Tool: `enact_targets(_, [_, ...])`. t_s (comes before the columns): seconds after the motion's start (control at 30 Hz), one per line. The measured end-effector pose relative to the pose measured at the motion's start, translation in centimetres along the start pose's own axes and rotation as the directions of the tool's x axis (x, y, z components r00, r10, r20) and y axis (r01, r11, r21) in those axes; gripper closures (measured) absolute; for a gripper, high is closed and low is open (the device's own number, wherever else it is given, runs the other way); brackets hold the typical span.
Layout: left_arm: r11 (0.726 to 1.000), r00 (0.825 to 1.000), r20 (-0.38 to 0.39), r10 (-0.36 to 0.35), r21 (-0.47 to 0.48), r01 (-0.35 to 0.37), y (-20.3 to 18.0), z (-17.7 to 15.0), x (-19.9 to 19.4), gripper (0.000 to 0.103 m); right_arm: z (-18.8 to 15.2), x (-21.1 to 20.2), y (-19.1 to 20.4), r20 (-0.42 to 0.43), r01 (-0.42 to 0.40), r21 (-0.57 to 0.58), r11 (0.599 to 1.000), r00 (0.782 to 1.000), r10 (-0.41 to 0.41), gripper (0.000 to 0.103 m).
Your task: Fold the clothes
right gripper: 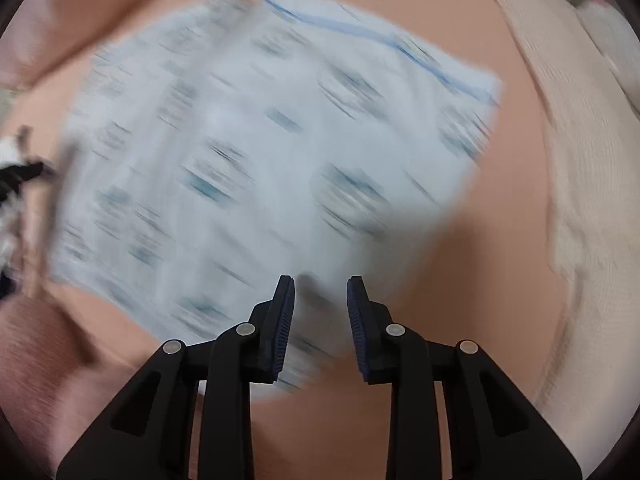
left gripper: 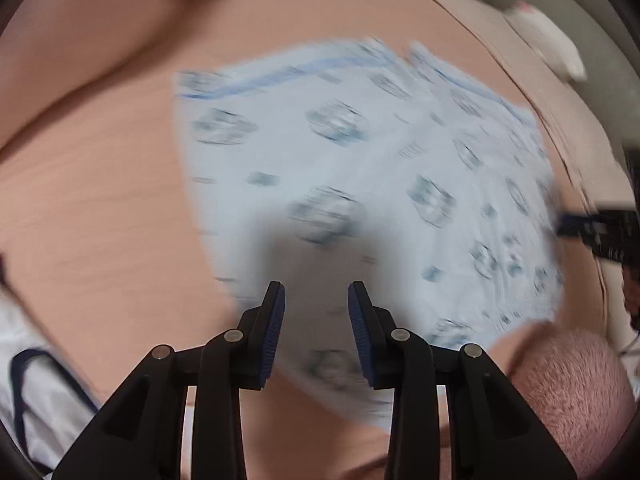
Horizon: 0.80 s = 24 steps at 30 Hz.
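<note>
— What's under you?

— A pinkish, wood-grained tabletop (left gripper: 100, 200), blurred in both my views. Along its left edge, in my left wrist view, lies a white garment with dark trim (left gripper: 36, 400), hanging partly off the surface. To its right there's a broad bare strip of tabletop, open room before the cloth begins.

— And the cloth itself?

— The pale blue patterned garment (left gripper: 360, 184) lies flat across the middle of the tabletop, a blue stripe running along its far edge. Its near edge passes right under my left gripper (left gripper: 316, 292), whose jaws stand apart with nothing pinched; the cloth is below them, not between the pads.

— Further right?

— A pink fuzzy fabric (left gripper: 572, 392) sits at the near right, just beside the garment's corner. The tip of my other tool shows at the right border.

— Your right side?

— My right gripper (right gripper: 320, 284) is released too, jaws parted and empty, hovering above the garment's (right gripper: 240, 152) near right corner. Right of that corner the tabletop (right gripper: 500, 220) is bare up to its right edge, where a cream ribbed cloth (right gripper: 592, 200) runs alongside. The far right corner of the garment ends well short of that edge.
</note>
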<state>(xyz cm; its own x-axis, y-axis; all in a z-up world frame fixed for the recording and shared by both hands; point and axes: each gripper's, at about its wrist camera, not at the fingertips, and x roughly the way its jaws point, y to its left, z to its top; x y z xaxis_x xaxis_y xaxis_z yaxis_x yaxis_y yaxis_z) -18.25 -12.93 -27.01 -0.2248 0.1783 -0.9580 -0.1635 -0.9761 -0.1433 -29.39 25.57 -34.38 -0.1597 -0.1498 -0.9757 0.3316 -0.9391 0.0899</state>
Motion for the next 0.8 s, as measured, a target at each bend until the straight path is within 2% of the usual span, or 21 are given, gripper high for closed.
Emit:
enact_targets(0.03, [0.999, 0.998, -0.046, 0.036, 0.019, -0.035, -0.1, 0.1, 0.5, 0.068, 0.6, 0.1, 1.3, 0.005, -0.036, -0.034, 0.999, 0.999, 0.036, 0.076])
enact_targets(0.07, [0.998, 0.995, -0.074, 0.062, 0.035, -0.060, 0.0, -0.4, 1.0, 0.068, 0.7, 0.7, 2.3, -0.018, -0.035, -0.078, 0.996, 0.999, 0.034, 0.075])
enact_targets(0.1, [0.996, 0.996, -0.062, 0.071, 0.054, -0.067, 0.1, -1.2, 0.8, 0.068, 0.4, 1.6, 3.0, -0.060, -0.009, -0.129, 0.992, 0.998, 0.001, 0.075])
enact_targets(0.13, [0.995, 0.993, -0.081, 0.086, 0.064, -0.080, 0.4, -2.0, 0.6, 0.068, 0.1, 2.5, 3.7, -0.101, 0.016, -0.181, 0.983, 0.994, -0.034, 0.075])
enact_targets(0.2, [0.991, 0.985, -0.128, 0.114, 0.085, -0.103, 1.2, -3.7, 0.4, 0.063, -1.0, 2.9, 2.7, -0.127, 0.012, -0.181, 0.983, 0.991, -0.036, 0.077])
enact_targets(0.3, [0.997, 0.991, -0.120, 0.065, 0.047, -0.059, 2.9, -5.2, -0.8, 0.063, -2.7, 2.7, 0.4, -0.143, -0.010, -0.131, 0.991, 0.990, -0.009, 0.077])
enact_targets(0.37, [0.999, 0.999, -0.042, 0.032, 0.029, -0.031, 3.2, -4.9, -1.9, 0.063, -2.4, 2.1, -0.5, -0.120, -0.018, -0.086, 0.996, 0.993, 0.007, 0.077])
enact_targets(0.47, [0.999, 0.998, 0.058, -0.022, 0.024, 0.021, 2.8, -3.9, -2.8, 0.064, -1.1, 1.7, -0.9, -0.046, -0.015, -0.056, 0.998, 0.999, 0.013, 0.075])
enact_targets(0.53, [0.998, 0.999, 0.014, -0.050, 0.046, 0.050, 2.1, -3.3, -1.6, 0.064, -0.1, 2.2, -0.9, -0.039, -0.018, -0.046, 0.999, 0.999, 0.016, 0.075])
enact_targets(0.6, [0.995, 0.997, -0.079, -0.004, 0.099, 0.012, 0.8, -4.5, -0.3, 0.064, 0.1, 3.7, -0.9, -0.109, 0.011, -0.052, 0.999, 0.994, -0.016, 0.075])
enact_targets(0.67, [0.988, 0.997, -0.078, 0.018, 0.155, -0.006, 0.7, -4.9, -0.5, 0.064, -0.2, 3.6, -1.1, -0.129, 0.019, -0.082, 0.996, 0.991, -0.029, 0.075])
enact_targets(0.73, [0.993, 0.996, -0.093, -0.001, 0.117, 0.012, 2.0, -4.6, -1.1, 0.064, -0.3, 3.2, -1.6, -0.154, 0.013, -0.088, 0.996, 0.988, -0.027, 0.075])
enact_targets(0.8, [0.997, 0.999, -0.027, -0.024, 0.076, 0.026, 3.5, -3.7, -2.3, 0.064, 0.7, 2.4, -2.2, -0.132, 0.007, -0.073, 0.997, 0.991, -0.016, 0.075])
